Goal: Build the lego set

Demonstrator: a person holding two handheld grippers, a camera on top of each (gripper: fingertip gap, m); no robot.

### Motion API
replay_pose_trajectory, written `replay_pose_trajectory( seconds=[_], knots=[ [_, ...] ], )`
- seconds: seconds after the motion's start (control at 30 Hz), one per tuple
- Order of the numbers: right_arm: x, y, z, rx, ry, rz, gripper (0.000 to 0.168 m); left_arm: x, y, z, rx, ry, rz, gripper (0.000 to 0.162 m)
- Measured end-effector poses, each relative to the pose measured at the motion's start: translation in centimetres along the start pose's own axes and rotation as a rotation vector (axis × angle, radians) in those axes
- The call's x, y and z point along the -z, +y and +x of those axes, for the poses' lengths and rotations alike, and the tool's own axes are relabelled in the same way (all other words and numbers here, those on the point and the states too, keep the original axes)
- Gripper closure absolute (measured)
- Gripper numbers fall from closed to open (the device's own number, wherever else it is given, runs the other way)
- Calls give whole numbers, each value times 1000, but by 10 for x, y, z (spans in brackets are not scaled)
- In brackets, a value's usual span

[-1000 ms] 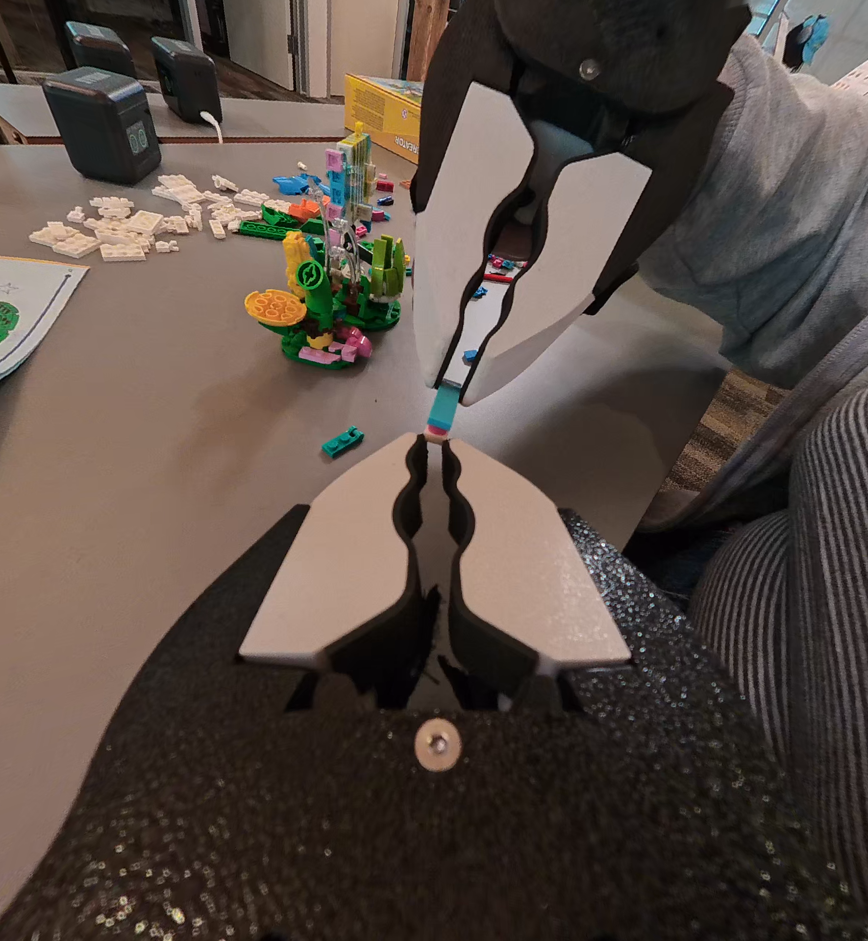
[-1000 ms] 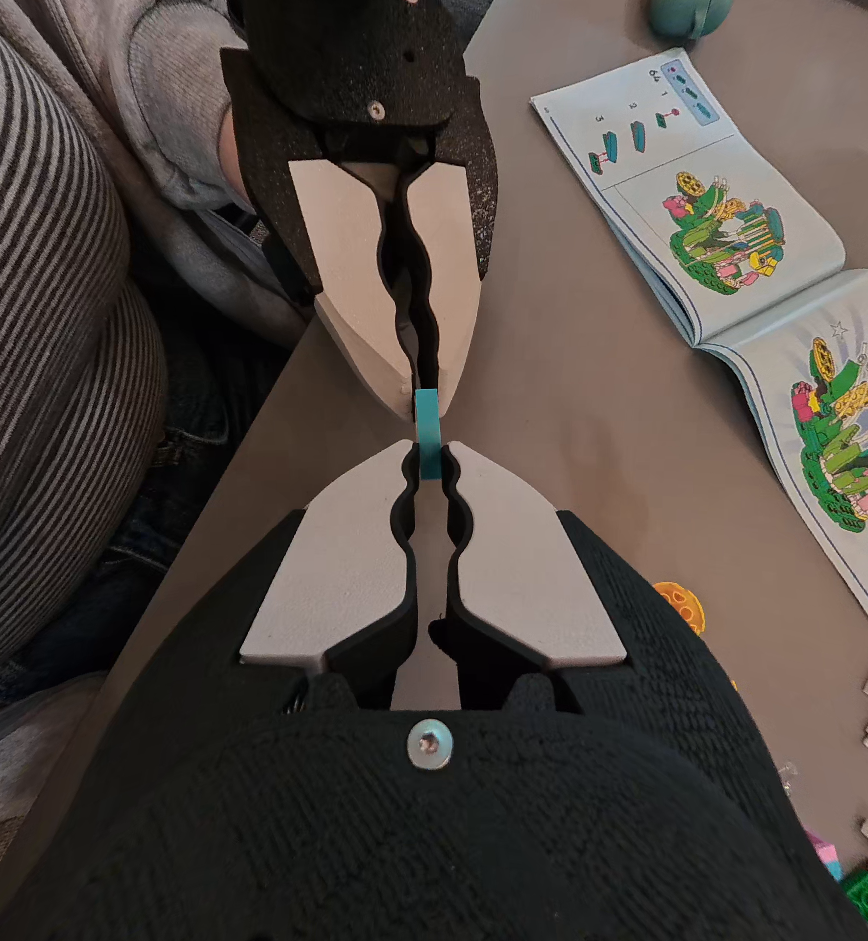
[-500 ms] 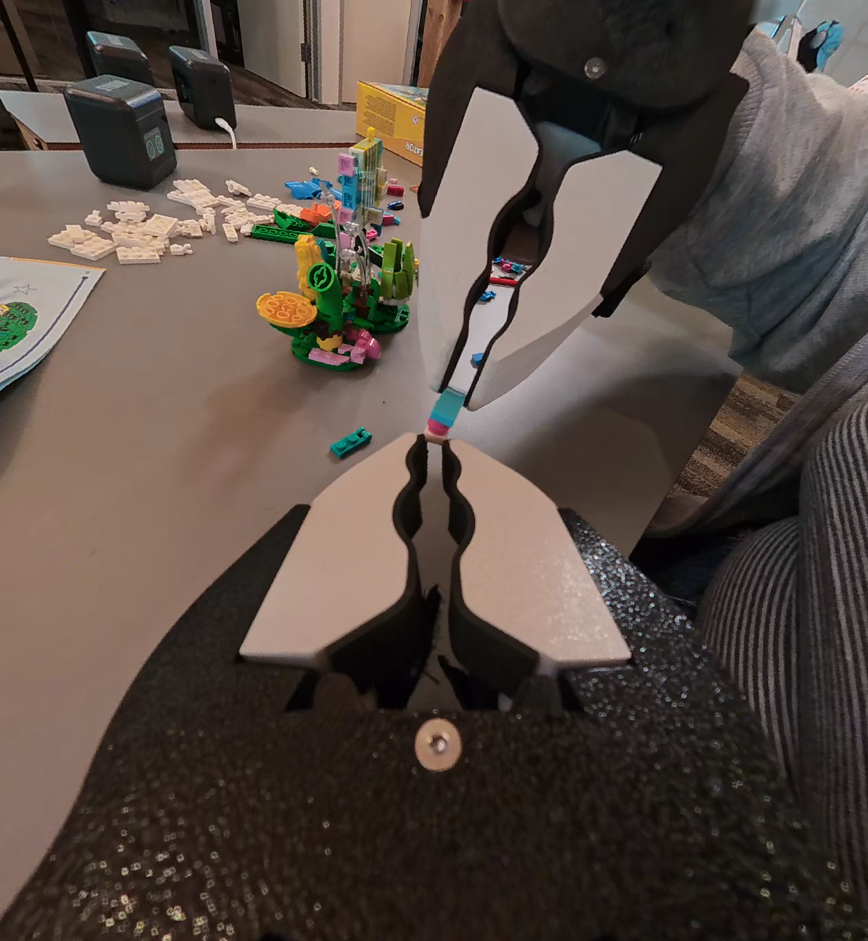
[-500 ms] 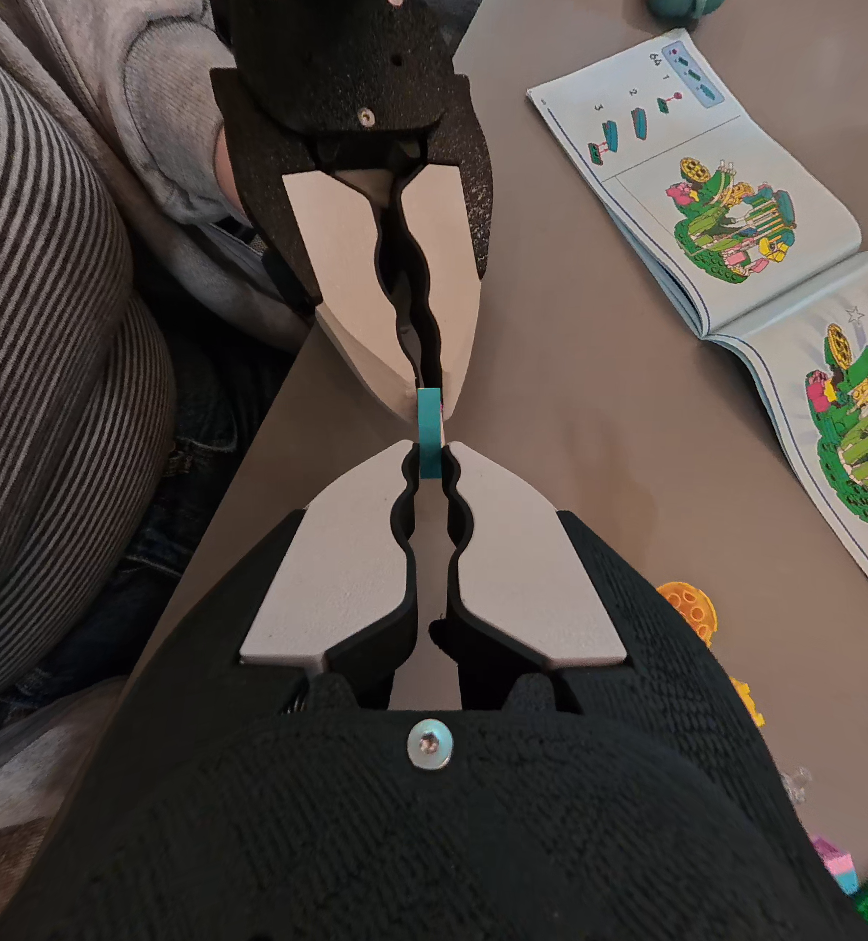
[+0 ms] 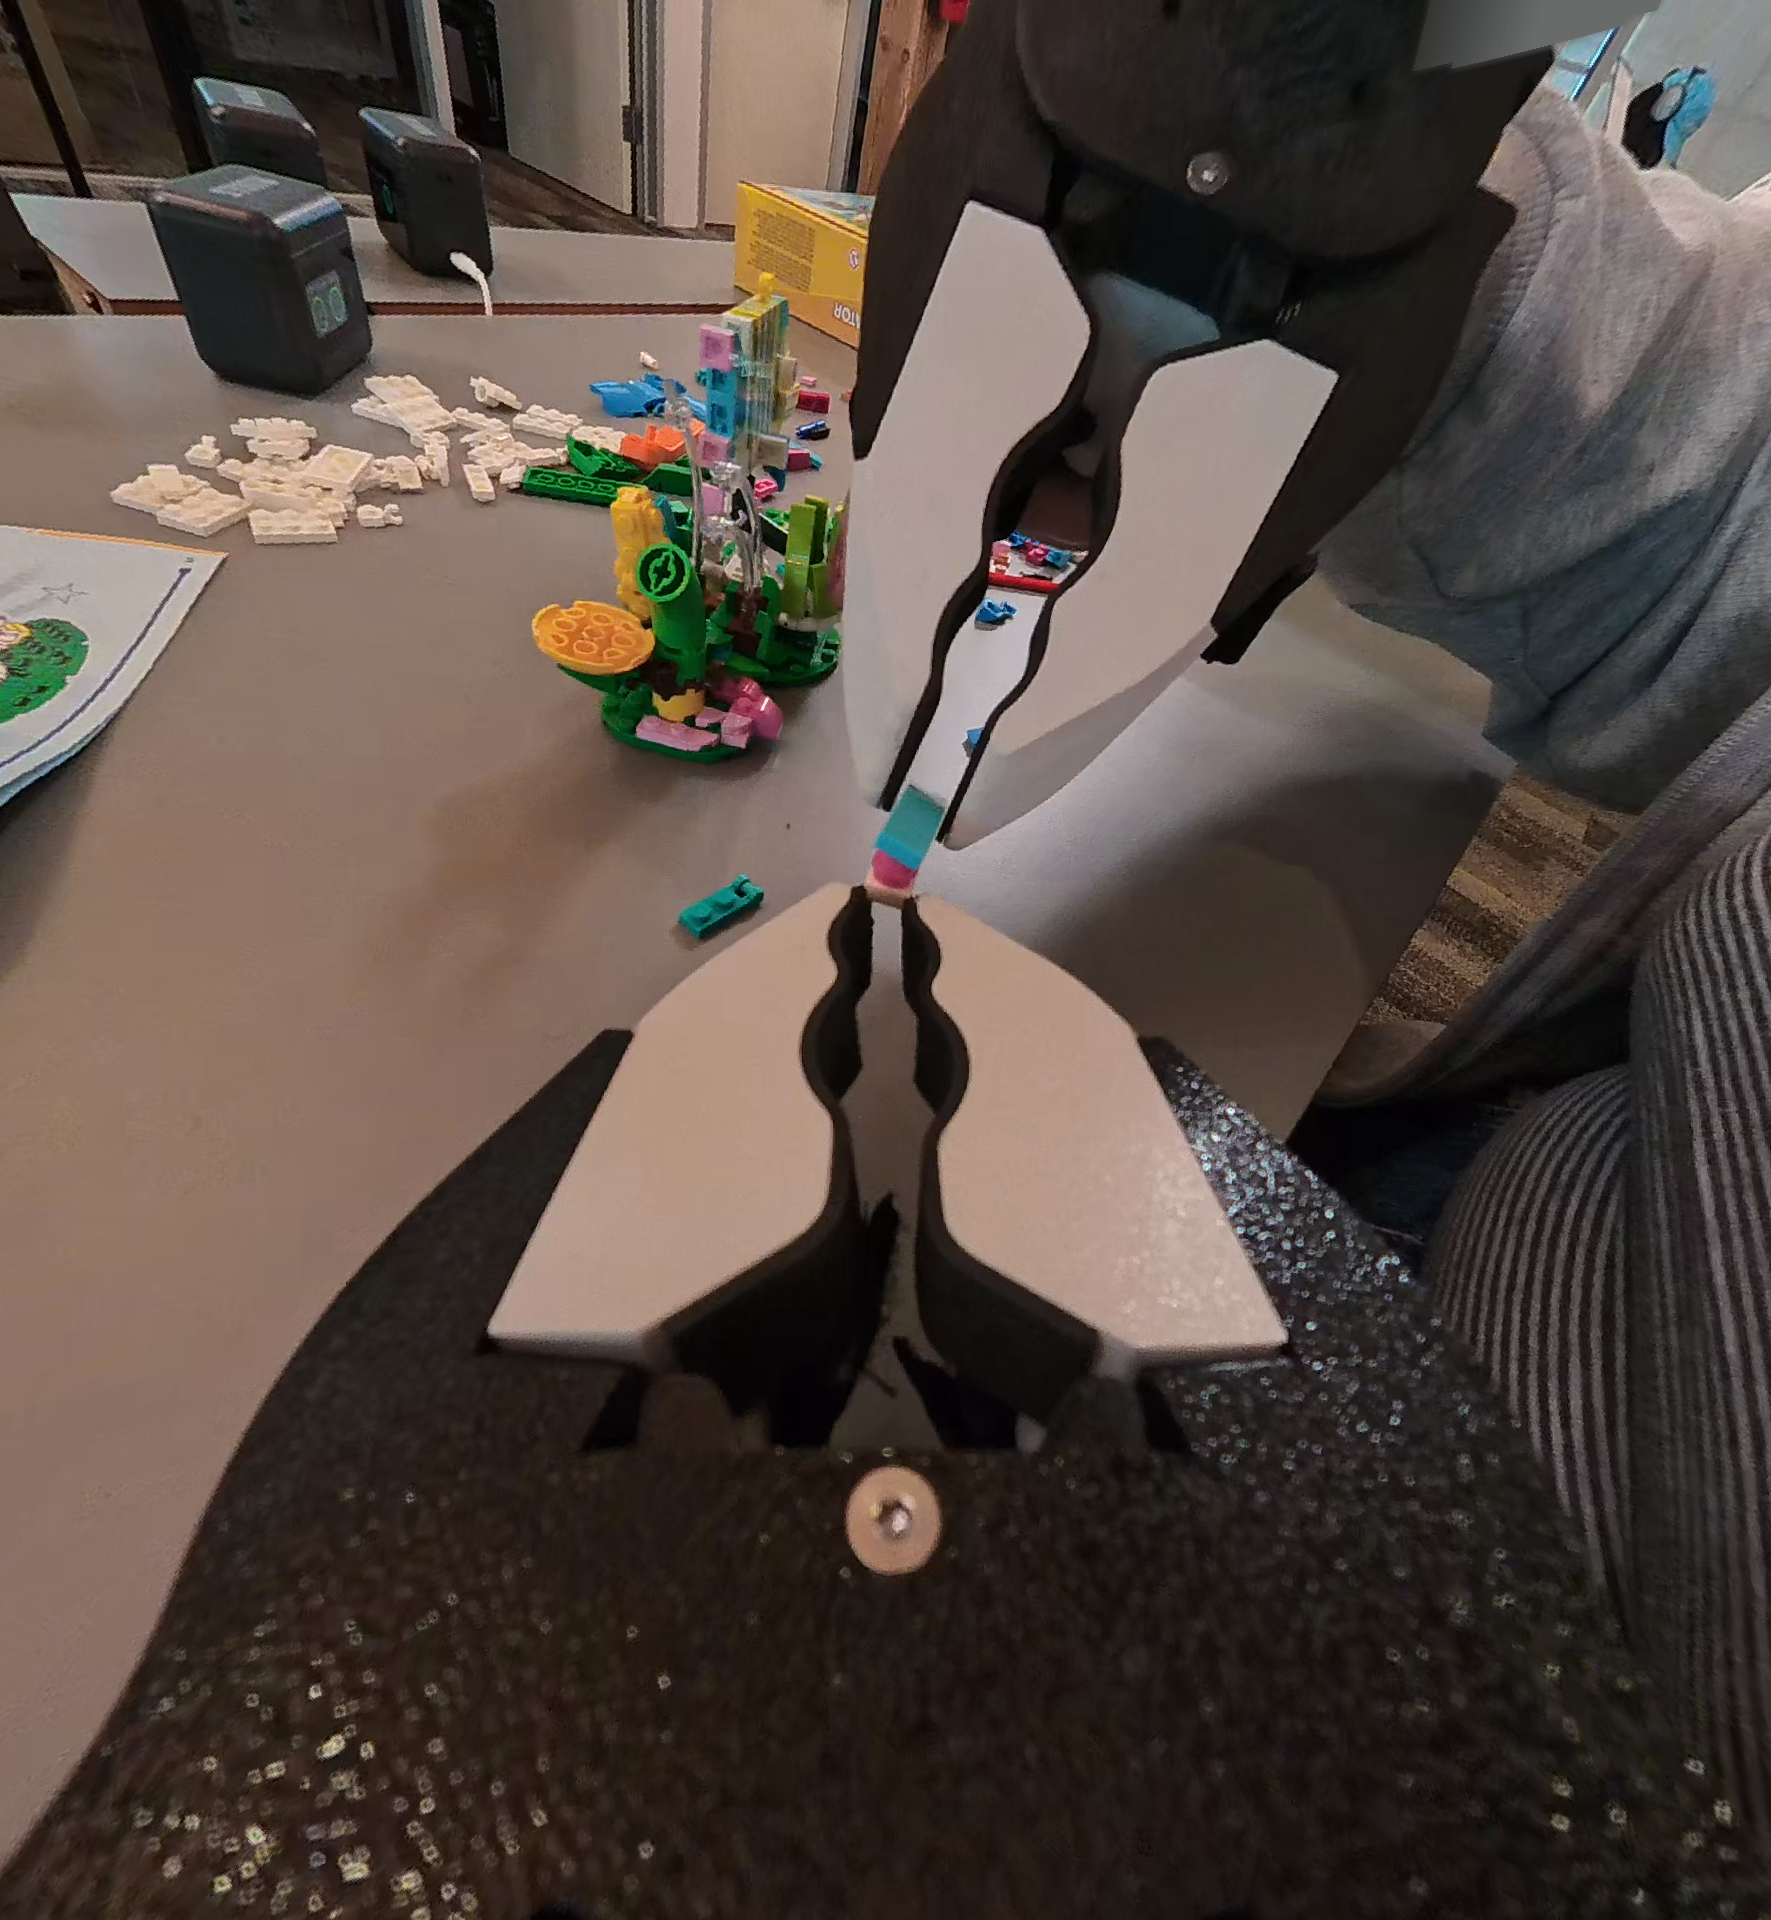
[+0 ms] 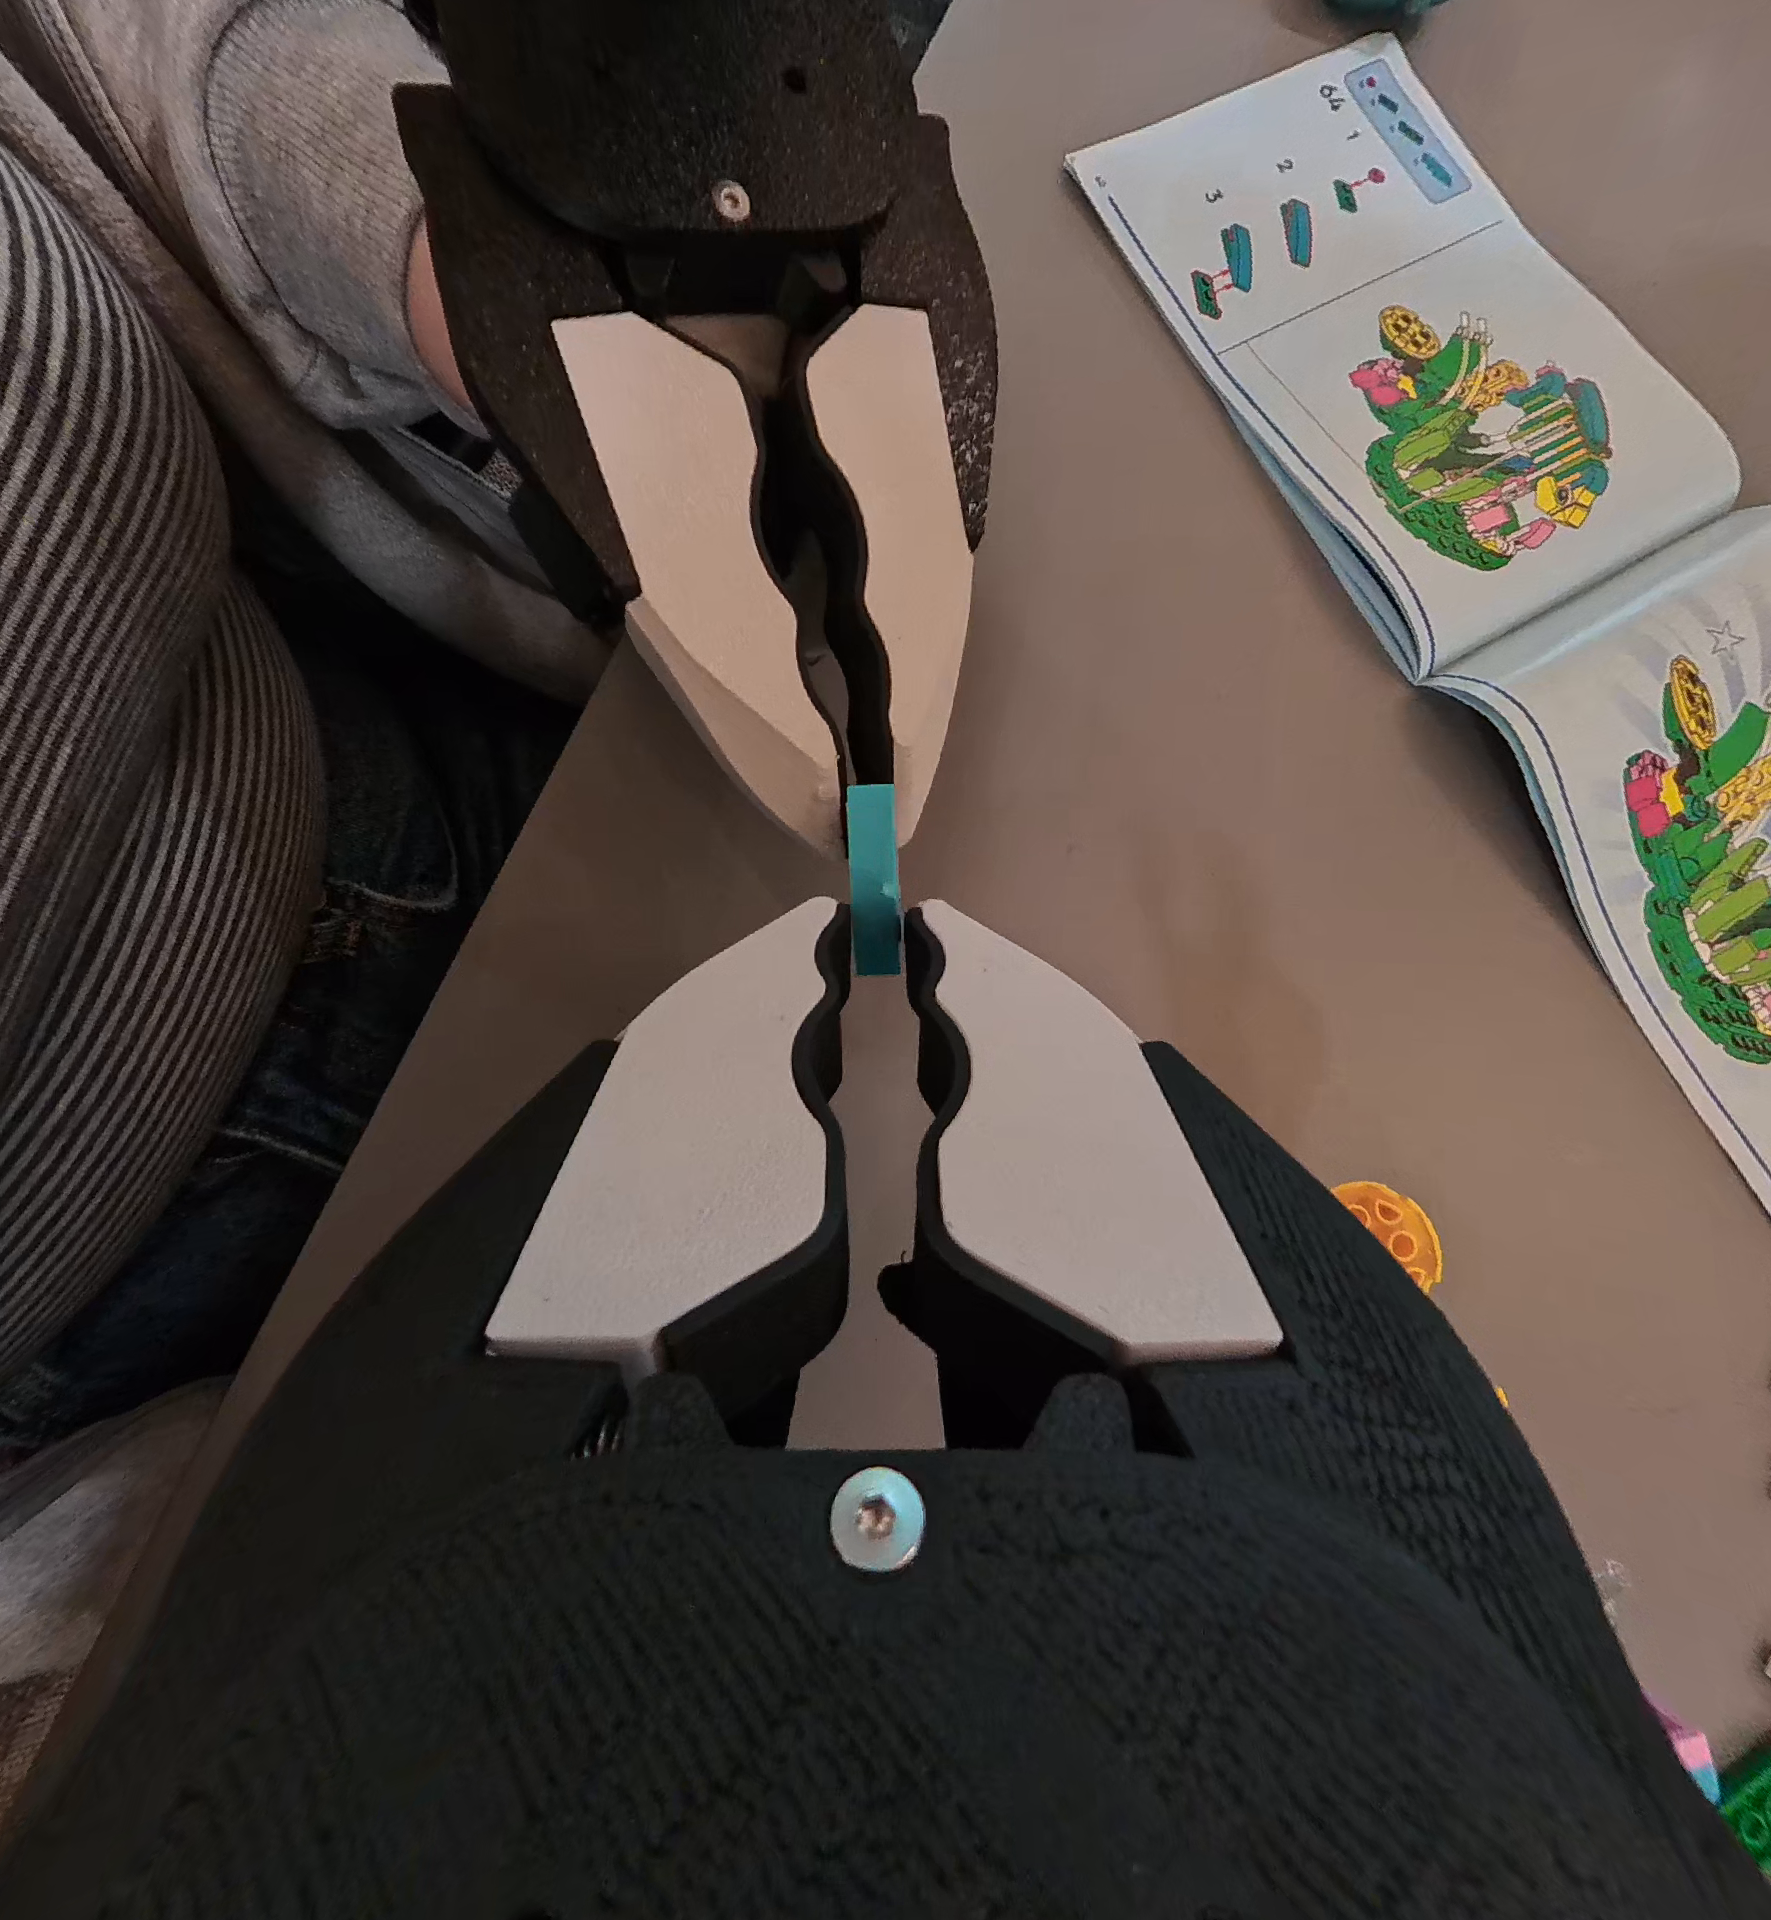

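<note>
- Two handheld grippers meet tip to tip above the near edge of the grey table (image 5: 237, 935); the right gripper (image 6: 873, 914) is pinched narrow on a teal lego piece (image 6: 873, 894), and the left gripper (image 5: 886, 902) is pinched narrow on a small pink-and-cream piece (image 5: 891, 873) pressed against the teal piece's end.
- The step in hand appears to be joining the two small parts in mid-air; doing it well likely means keeping both grips firm, lining stud with socket squarely, and pushing straight along the shared line, not at an angle, so neither part pops out over the table edge.
- In the right wrist view the teal piece's long axis runs along the fingers, from the right gripper's tips straight toward the left gripper; in the left wrist view it leans slightly to the right as it rises.
- The part-built green model (image 5: 704, 623) stands well apart on the table; a loose teal plate (image 5: 720, 904) lies near the grippers; the open instruction booklet (image 6: 1483, 416) lies to the side.
</note>
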State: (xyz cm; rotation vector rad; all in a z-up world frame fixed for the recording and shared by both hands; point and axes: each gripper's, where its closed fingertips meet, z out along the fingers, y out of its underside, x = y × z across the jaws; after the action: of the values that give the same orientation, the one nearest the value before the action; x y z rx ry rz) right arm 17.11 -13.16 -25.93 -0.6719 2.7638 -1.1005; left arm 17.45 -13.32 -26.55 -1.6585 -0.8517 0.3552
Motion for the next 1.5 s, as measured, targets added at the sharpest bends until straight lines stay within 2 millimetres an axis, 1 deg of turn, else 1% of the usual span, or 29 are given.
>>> replay_pose_trajectory(
  seconds=[0.17, 0.2, 0.27, 0.33, 0.4, 0.47, 0.53, 0.6, 0.73, 0.83, 0.93, 1.13, 1.4, 1.43, 1.5],
  knots=[
    [1, -1, 2, 13, 19, 11, 155, 0, -1, -1, 14, 4, 8, 157],
    [1, -2, 4, 24, 35, 19, 152, 1, -1, -1, 18, 2, 11, 157],
    [4, -7, 8, 77, 96, 54, 139, 2, -3, -2, 33, 1, 21, 157],
    [6, -12, 11, 219, 215, 86, 127, 4, -5, -3, 63, 12, 37, 157],
    [8, -16, 15, 485, 407, 77, 122, 5, -8, -2, 101, 36, 57, 157],
    [5, -20, 12, 735, 554, 48, 122, 6, -11, 0, 145, 65, 77, 157],
    [-1, -21, 6, 858, 616, 41, 122, 7, -13, 1, 176, 88, 86, 157],
    [-4, -22, 6, 900, 652, 43, 125, 7, -13, 3, 191, 105, 88, 157],
    [-5, -24, 8, 882, 663, 63, 147, 7, -14, 7, 218, 133, 84, 157],
    [-4, -25, 9, 843, 655, 78, 151, 8, -15, 8, 268, 160, 96, 157],
    [-5, -24, 10, 762, 636, 86, 152, 8, -16, 7, 305, 175, 105, 157],
    [-10, -20, 17, 644, 668, 9, 152, 8, -14, 0, 321, 129, 109, 157],
    [-11, -21, 24, 551, 772, -36, 153, 10, -15, -6, 413, 129, 160, 158],
    [-11, -21, 24, 538, 780, -34, 153, 11, -17, -5, 420, 143, 174, 162],
    [-10, -20, 24, 504, 752, -21, 154, 10, -17, -4, 424, 151, 175, 162]
  ],
)
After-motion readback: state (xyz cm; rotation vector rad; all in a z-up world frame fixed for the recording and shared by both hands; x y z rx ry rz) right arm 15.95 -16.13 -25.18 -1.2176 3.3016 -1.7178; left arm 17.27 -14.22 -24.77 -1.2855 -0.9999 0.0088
